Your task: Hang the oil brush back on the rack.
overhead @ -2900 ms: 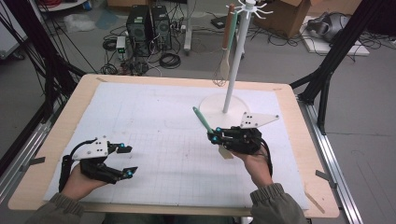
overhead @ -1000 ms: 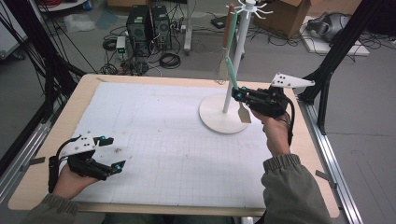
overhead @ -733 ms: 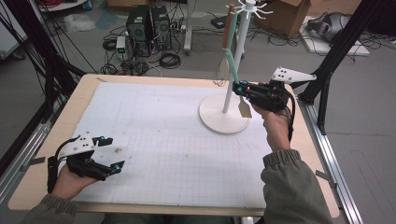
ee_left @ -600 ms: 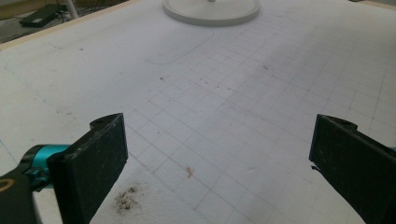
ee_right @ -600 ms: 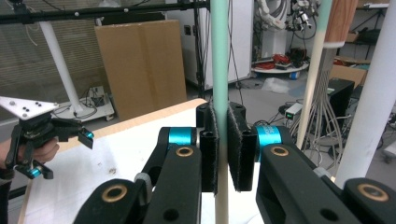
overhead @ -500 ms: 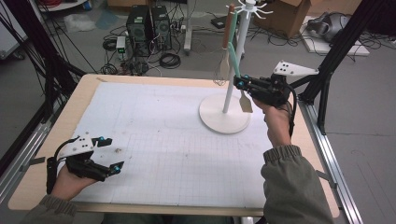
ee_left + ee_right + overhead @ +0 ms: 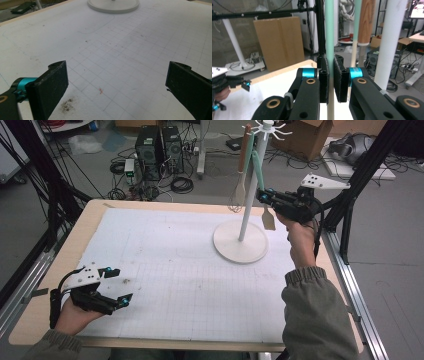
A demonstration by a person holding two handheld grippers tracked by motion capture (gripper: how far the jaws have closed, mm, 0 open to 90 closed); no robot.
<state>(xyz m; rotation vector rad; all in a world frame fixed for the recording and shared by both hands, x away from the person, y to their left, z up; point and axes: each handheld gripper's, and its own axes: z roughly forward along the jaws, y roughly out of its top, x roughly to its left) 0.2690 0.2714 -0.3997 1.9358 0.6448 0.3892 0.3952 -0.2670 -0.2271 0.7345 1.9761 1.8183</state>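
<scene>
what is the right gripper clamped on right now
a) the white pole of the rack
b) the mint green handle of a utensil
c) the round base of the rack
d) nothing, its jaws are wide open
b: in the right gripper view the right gripper has both pads pressed on the mint green handle, while the white pole stands apart to one side.

floor: computer towers (image 7: 160, 145) | cardboard box (image 7: 305, 132) | cables (image 7: 182, 184)
</scene>
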